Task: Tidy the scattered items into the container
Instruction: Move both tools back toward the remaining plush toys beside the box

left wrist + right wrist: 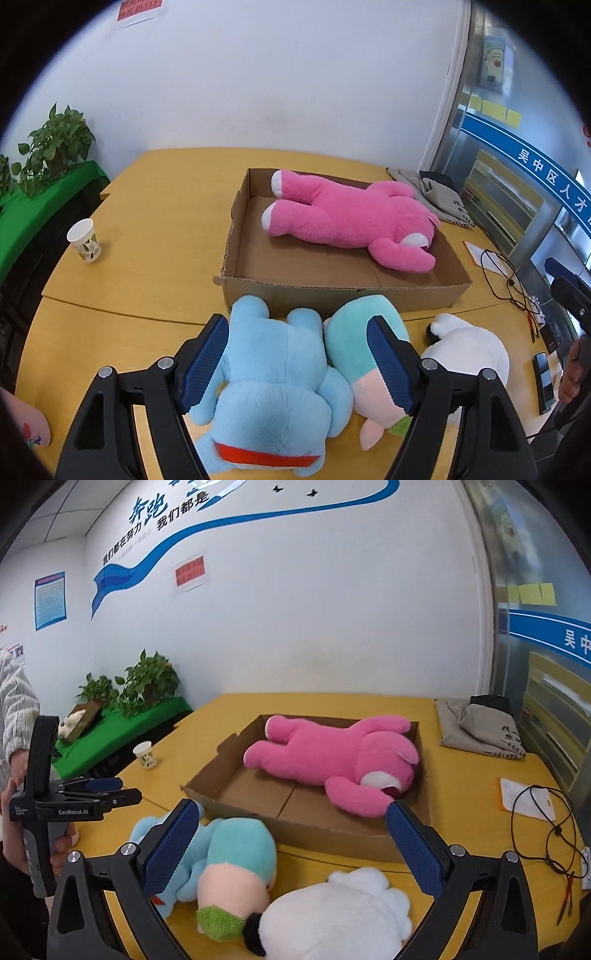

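A shallow cardboard box (332, 291) (332, 829) sits on the yellow table with a pink plush bear (351, 221) (332, 760) lying in it. In front of the box lie a light blue plush (277, 384) (147, 830), a teal-and-peach plush (354, 347) (236, 864) and a white plush (472, 350) (340, 915). My left gripper (295, 365) is open, its pads either side of the blue plush. My right gripper (291, 845) is open above the teal and white plush toys. The left gripper also shows in the right wrist view (110, 790).
A paper cup (84, 240) (144, 755) stands at the table's left. A grey bag (439, 199) (480, 727) lies behind the box. A black cable (506, 280) (546, 830), paper and a phone (545, 380) lie at the right. Plants (55, 147) stand left.
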